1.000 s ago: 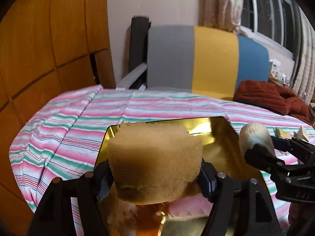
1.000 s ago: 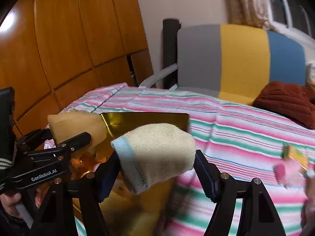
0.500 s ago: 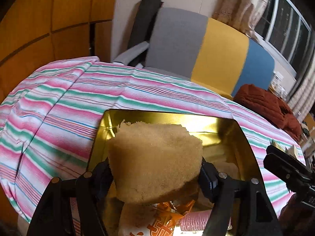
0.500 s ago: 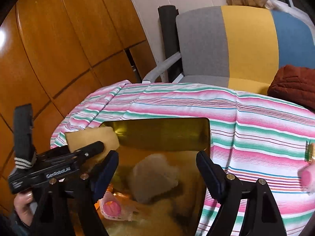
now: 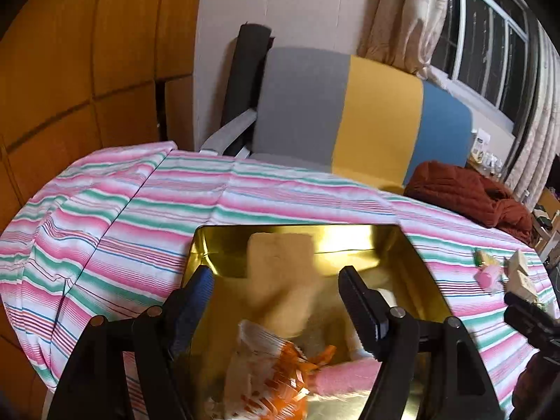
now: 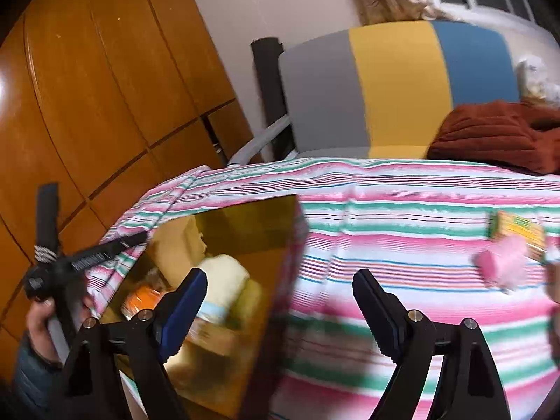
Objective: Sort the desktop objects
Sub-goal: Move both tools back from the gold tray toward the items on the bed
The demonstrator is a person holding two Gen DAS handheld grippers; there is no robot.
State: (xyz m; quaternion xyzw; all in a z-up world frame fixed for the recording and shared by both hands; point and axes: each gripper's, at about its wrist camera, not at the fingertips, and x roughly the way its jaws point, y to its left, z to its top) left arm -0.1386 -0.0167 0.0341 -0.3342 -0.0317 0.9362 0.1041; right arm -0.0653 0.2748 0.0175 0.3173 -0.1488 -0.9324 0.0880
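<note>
A gold tin box (image 5: 413, 262) sits on the striped tablecloth. A tan sponge (image 5: 283, 280) is inside it, blurred, just below my open left gripper (image 5: 276, 290). An orange-and-white wrapper (image 5: 273, 378) and a pink roll (image 5: 346, 374) also lie in the box. In the right wrist view the box (image 6: 245, 224) holds the sponge (image 6: 175, 245) and a cream sock (image 6: 224, 280). My right gripper (image 6: 280, 301) is open and empty over the box's right edge. A pink fluffy item (image 6: 504, 262) and a yellow-green packet (image 6: 518, 231) lie on the cloth to the right.
A grey, yellow and blue chair back (image 5: 350, 112) stands behind the table. A dark red knitted cloth (image 5: 469, 196) lies at the far right. Wooden panels (image 5: 70, 70) are at the left. Small boxes (image 5: 521, 273) sit near the right edge.
My left gripper has opened and the sponge has dropped into the box. My right gripper let the sock go into the box earlier and has moved right.
</note>
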